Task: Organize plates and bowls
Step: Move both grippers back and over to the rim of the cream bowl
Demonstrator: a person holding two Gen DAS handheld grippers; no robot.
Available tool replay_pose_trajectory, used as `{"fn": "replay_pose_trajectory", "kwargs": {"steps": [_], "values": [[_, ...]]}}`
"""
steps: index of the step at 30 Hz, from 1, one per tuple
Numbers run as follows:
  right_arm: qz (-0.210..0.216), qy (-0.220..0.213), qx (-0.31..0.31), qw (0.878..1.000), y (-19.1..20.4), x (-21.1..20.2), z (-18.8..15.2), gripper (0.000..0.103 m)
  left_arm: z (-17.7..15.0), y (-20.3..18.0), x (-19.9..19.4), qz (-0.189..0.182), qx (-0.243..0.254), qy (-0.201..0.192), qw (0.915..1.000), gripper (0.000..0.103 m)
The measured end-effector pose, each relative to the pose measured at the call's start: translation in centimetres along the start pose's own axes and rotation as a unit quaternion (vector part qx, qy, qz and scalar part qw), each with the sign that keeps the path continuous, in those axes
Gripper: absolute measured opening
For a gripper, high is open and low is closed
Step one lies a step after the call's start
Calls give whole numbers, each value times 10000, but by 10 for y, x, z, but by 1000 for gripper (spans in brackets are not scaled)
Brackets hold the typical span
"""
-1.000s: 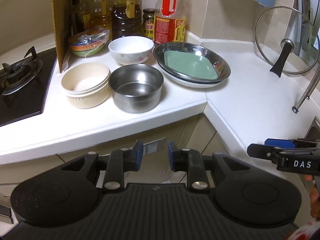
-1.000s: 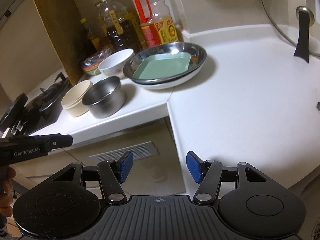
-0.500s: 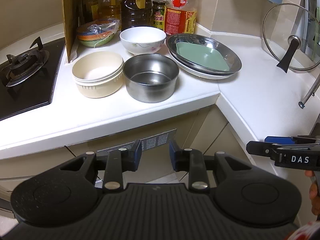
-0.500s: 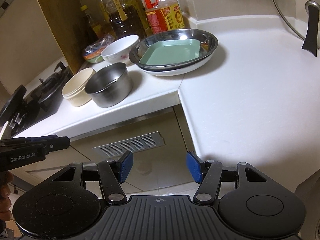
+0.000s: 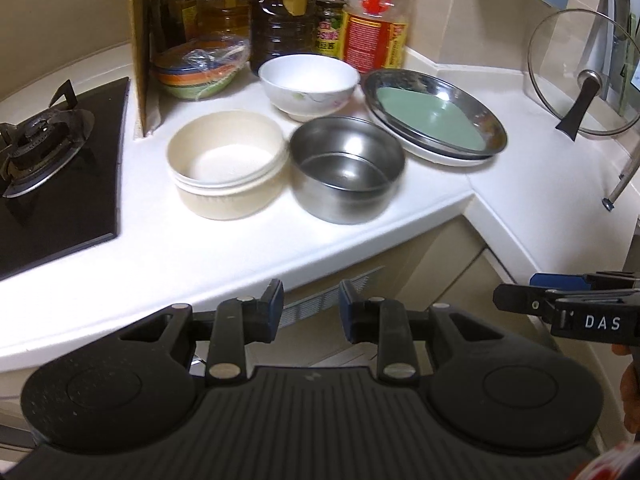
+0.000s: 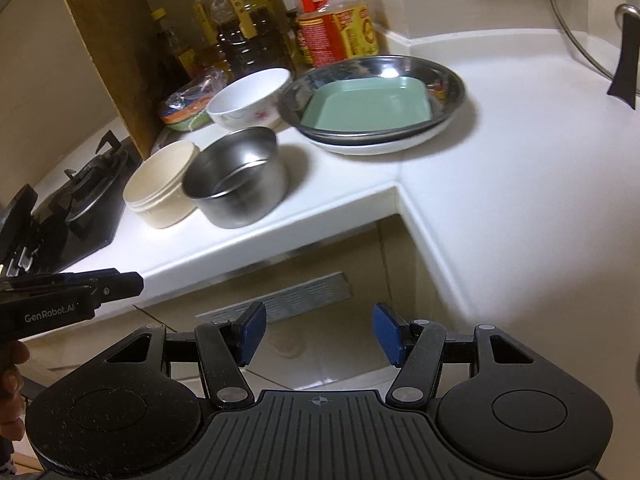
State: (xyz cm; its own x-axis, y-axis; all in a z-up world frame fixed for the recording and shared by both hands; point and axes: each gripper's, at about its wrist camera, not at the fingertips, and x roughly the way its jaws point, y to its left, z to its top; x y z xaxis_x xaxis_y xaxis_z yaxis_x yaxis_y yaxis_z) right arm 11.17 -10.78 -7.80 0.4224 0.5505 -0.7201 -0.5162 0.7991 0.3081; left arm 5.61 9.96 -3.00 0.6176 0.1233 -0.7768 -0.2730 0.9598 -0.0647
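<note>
One view only: whole glass lid [image 5: 582, 74]

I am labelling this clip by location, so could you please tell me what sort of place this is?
Most likely a home kitchen: a gas stove set into a white counter, bottles of cooking oil against the wall, and a glass pot lid.

The right gripper [image 5: 560, 304] reads "DAS"; the left gripper [image 6: 100, 284] reads "GenRobot.AI".

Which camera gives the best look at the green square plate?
The right wrist view: the green square plate shows its whole square outline inside the steel dish. In the left wrist view the plate is squashed toward a sliver, its near edge hidden by the dish rim.
</note>
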Motion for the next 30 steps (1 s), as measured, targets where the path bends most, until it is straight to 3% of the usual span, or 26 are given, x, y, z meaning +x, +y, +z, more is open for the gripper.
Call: {"fn": "replay_pose_trajectory", "kwargs": {"steps": [7,17,25,30], "values": [[114,-67,-40,9999,45,27,11,59,11,51,6,61,-97,-41,9999,26],[577,-344,450,9967,106,75,43,59,39,113,20,20,-224,-305,9993,29],[451,-582,729,9946,138,106,66,55,65,134,40,-232,-254,-470,9983,36],[255,-446,1040,9933,141,128,74,49,76,137,61,-394,-231,-365,9983,36]]}}
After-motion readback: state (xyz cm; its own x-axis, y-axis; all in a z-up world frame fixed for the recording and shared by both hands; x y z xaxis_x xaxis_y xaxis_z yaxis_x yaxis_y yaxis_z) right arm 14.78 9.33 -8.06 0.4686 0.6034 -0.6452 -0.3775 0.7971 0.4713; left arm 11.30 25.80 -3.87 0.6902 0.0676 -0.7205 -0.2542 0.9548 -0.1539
